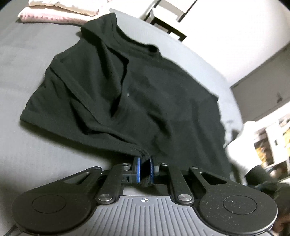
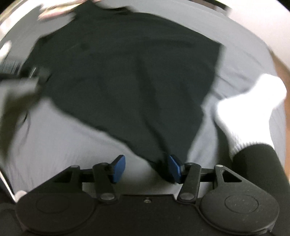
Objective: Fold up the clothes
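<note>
Left wrist view: the left gripper (image 1: 144, 168) pinches the hem of the black shirt (image 1: 137, 87) spread on the grey bed (image 1: 23, 54), folded pink cloth (image 1: 54, 15) beyond. Right wrist view: the right gripper (image 2: 145, 168) is spread wide, shirt corner against one pad; a white sock (image 2: 248, 110) is nearby.

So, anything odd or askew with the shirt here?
Yes: the shirt lies rumpled, one side bunched in deep folds. The left claw pinches its hem, but the right claw is open, cloth touching only one pad.

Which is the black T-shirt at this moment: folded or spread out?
Mostly spread. The black T-shirt lies open on the grey surface, one side bunched; left gripper pinches its hem.
</note>
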Tool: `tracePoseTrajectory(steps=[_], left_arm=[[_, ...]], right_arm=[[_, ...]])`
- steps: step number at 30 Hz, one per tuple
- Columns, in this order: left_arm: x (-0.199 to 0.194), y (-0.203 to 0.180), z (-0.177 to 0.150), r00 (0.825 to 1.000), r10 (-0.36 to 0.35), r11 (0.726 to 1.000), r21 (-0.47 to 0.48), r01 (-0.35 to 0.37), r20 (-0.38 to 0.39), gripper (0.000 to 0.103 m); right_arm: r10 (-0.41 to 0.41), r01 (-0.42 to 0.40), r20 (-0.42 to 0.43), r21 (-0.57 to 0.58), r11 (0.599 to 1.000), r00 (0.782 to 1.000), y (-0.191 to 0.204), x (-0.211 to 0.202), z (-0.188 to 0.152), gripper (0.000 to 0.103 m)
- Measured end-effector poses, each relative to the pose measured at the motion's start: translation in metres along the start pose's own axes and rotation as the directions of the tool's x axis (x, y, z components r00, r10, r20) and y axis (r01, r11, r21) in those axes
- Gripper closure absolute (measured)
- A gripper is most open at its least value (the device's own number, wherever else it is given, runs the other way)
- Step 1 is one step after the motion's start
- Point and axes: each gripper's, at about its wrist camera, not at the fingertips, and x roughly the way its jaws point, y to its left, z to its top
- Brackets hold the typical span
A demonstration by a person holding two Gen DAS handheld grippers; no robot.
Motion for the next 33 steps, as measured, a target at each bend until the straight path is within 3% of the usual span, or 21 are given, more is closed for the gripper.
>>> tracePoseTrajectory(steps=[3, 6, 8, 9, 10, 12, 13, 16, 19, 21, 23, 26, 27, 30, 33], left_arm=[[-0.004, 0.003, 0.004, 0.999, -0.038, 0.999, -0.031, 0.039, 0.021, 0.093], [0.003, 0.004, 0.005, 0.999, -0.042, 0.999, -0.010, 0.042, 0.013, 0.093], [0.009, 0.006, 0.007, 0.999, -0.043, 0.999, -0.023, 0.043, 0.004, 0.093], [0.011, 0.008, 0.008, 0.999, -0.048, 0.998, -0.036, 0.048, 0.002, 0.093], [0.013, 0.011, 0.010, 0.998, -0.062, 0.997, -0.051, 0.062, -0.001, 0.093], [0.015, 0.017, 0.014, 0.996, -0.094, 0.992, -0.082, 0.093, -0.008, 0.093], [0.016, 0.019, 0.016, 0.994, -0.105, 0.989, -0.100, 0.104, -0.005, 0.093], [0.021, 0.025, 0.019, 0.992, -0.123, 0.983, -0.137, 0.122, -0.003, 0.093], [0.028, 0.032, 0.022, 0.991, -0.131, 0.979, -0.161, 0.128, -0.010, 0.093], [0.033, 0.037, 0.022, 0.990, -0.141, 0.973, -0.189, 0.136, -0.013, 0.093], [0.038, 0.041, 0.021, 0.988, -0.152, 0.966, -0.216, 0.145, -0.015, 0.093], [0.042, 0.042, 0.020, 0.987, -0.157, 0.963, -0.226, 0.148, -0.021, 0.093], [0.043, 0.042, 0.020, 0.987, -0.157, 0.963, -0.227, 0.148, -0.022, 0.093], [0.044, 0.043, 0.020, 0.986, -0.167, 0.959, -0.236, 0.156, -0.026, 0.093], [0.044, 0.043, 0.020, 0.983, -0.180, 0.959, -0.232, 0.166, -0.041, 0.092]], right_arm=[[-0.077, 0.092, 0.071, -0.248, 0.964, 0.994, 0.040, 0.004, -0.003, 0.051], [-0.135, 0.197, 0.170, -0.426, 0.883, 0.976, 0.073, 0.009, -0.009, 0.051], [-0.163, 0.284, 0.269, -0.513, 0.810, 0.949, 0.094, 0.013, -0.015, 0.051], [-0.171, 0.336, 0.329, -0.549, 0.765, 0.928, 0.104, 0.014, -0.020, 0.049], [-0.175, 0.389, 0.390, -0.579, 0.716, 0.904, 0.115, 0.016, -0.024, 0.041], [-0.198, 0.542, 0.546, -0.592, 0.597, 0.814, 0.139, 0.022, -0.034, 0.027], [-0.190, 0.610, 0.619, -0.587, 0.533, 0.762, 0.150, 0.026, -0.038, 0.026], [-0.188, 0.697, 0.708, -0.547, 0.464, 0.681, 0.176, 0.035, -0.034, 0.027], [-0.210, 0.694, 0.707, -0.512, 0.507, 0.675, 0.191, 0.045, -0.020, 0.041], [-0.192, 0.708, 0.722, -0.527, 0.469, 0.665, 0.198, 0.054, -0.022, 0.050], [-0.171, 0.727, 0.740, -0.543, 0.420, 0.651, 0.203, 0.062, -0.028, 0.051], [-0.170, 0.736, 0.739, -0.563, 0.376, 0.652, 0.207, 0.073, -0.029, 0.061], [-0.170, 0.739, 0.738, -0.569, 0.361, 0.653, 0.208, 0.077, -0.030, 0.071], [-0.174, 0.707, 0.711, -0.578, 0.407, 0.681, 0.203, 0.076, -0.024, 0.093], [-0.160, 0.676, 0.694, -0.580, 0.454, 0.702, 0.195, 0.070, -0.021, 0.097]])
